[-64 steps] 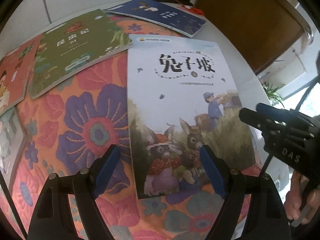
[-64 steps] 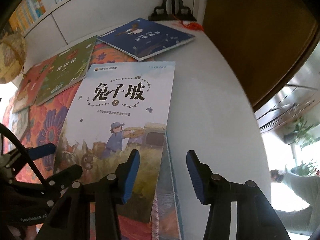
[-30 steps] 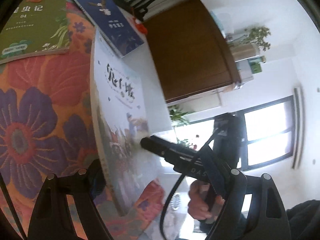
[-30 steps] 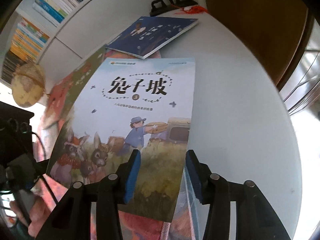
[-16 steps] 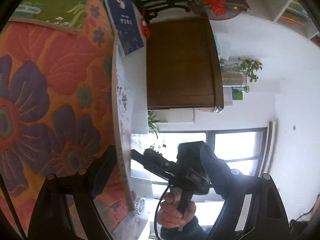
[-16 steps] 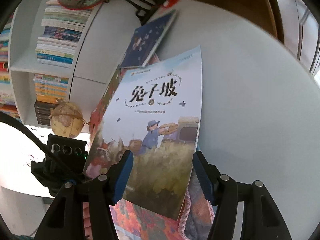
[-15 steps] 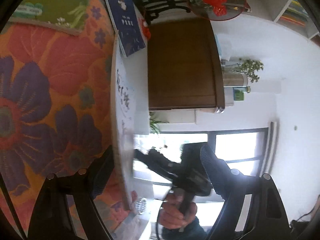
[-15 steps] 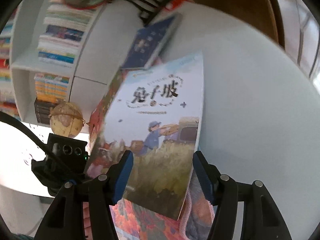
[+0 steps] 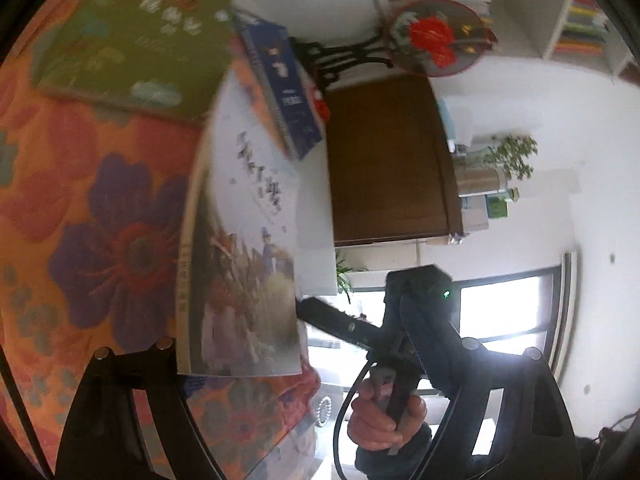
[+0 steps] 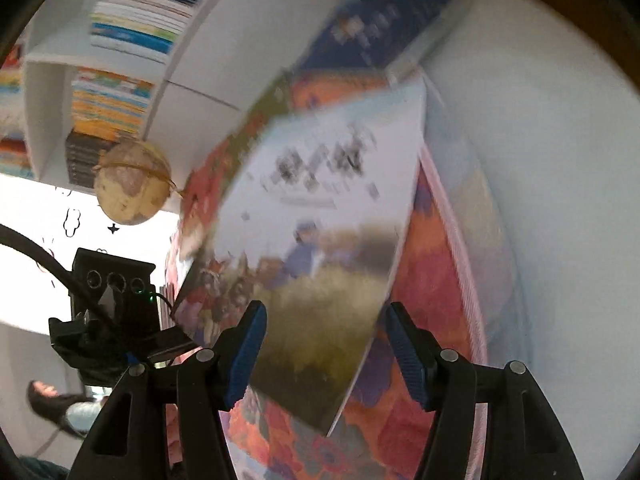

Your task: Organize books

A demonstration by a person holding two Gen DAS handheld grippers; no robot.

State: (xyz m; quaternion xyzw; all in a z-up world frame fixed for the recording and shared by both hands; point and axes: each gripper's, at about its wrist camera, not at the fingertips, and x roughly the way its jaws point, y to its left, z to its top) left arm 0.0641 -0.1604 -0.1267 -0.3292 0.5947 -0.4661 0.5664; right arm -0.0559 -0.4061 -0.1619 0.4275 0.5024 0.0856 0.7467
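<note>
The white table [image 10: 540, 160] is covered on one side by a floral cloth [image 9: 100, 220]. On it a green book [image 9: 132, 40] is seen at 11 o'clock in the left wrist view, with a blue book [image 9: 284, 92] just beside it at 12 o'clock.

The pale picture book [image 10: 320, 240] is raised off the cloth and tilted, its lower edge nearest both cameras. It is judged thin, light and floppy, with a glossy cover likely to slip. A hold close to the spine at 9 o'clock in the left wrist view, taken deep over the edge, is judged safest; a corner pinch would probably let it sag.

The right gripper [image 10: 326, 312] is spread wide, the book lying between its pads without being pinched. The left gripper [image 9: 320, 304] is likewise spread, one finger hidden behind the book's spine corner. How the book is supported cannot be told through the blur.
</note>
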